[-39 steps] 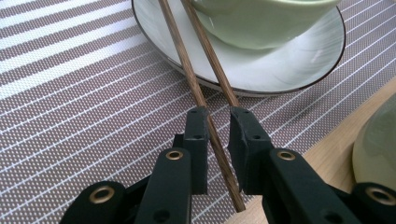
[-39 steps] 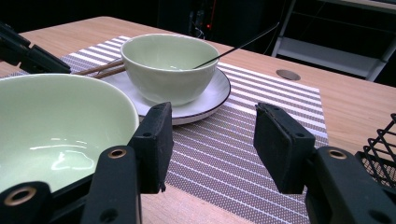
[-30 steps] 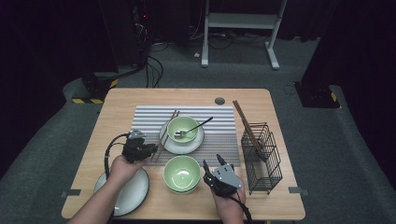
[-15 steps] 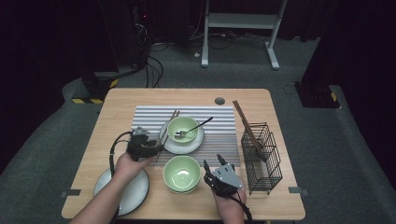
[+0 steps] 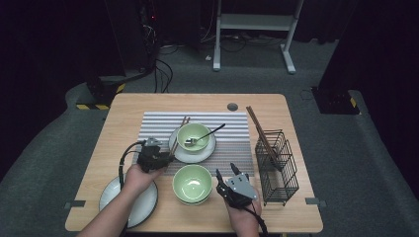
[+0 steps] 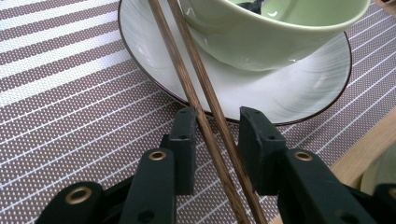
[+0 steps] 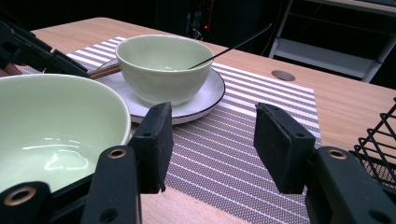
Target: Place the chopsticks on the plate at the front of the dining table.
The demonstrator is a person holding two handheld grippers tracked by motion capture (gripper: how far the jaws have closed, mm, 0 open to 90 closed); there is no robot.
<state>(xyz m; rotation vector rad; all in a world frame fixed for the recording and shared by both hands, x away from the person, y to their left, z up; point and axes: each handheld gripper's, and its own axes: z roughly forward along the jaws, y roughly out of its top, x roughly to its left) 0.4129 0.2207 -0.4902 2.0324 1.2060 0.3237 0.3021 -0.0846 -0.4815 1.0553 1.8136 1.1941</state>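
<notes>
wood: pair of brown wooden chopsticks [image 6: 205, 98] lies between the jaws of the left gripper [image 6: 215, 140], far ends propped on the rim of the white round plate [image 6: 289, 93], beside the pale green ceramic bowl [image 6: 275, 35] standing on that plate
left gripper: jaws have just been closing in around the two sticks; a gap shows on both sides, pads not pressing yet, so no grip
left gripper place: in the high view left gripper [image 5: 165, 159] sits at the near-left edge of the grey striped placemat [image 5: 232, 148], just beside the plate
right gripper: right gripper [image 7: 212, 144] stands wide apart over the placemat, holds nothing; nearer pale green bowl [image 7: 51, 126] just beside its left jaw
risk 1: sticks lie slightly crossed, not parallel; closing could pinch one and let the other roll out
risk 2: grip falls low on the sticks, long ends free; on lifting they may swing and knock the bowl or scrape the plate
risk 3: black-handled spoon [image 5: 205, 136] rests in the far bowl; a nudge to the bowl could tip it out
risk 4: black wire cutlery basket [image 5: 276, 165] at the right already holds other chopsticks [image 5: 262, 136] leaning out; if that is the target, a loose pair may snag the mesh
risk 5: second grey plate [image 5: 146, 197] under the left forearm could get bumped on pulling back
</notes>
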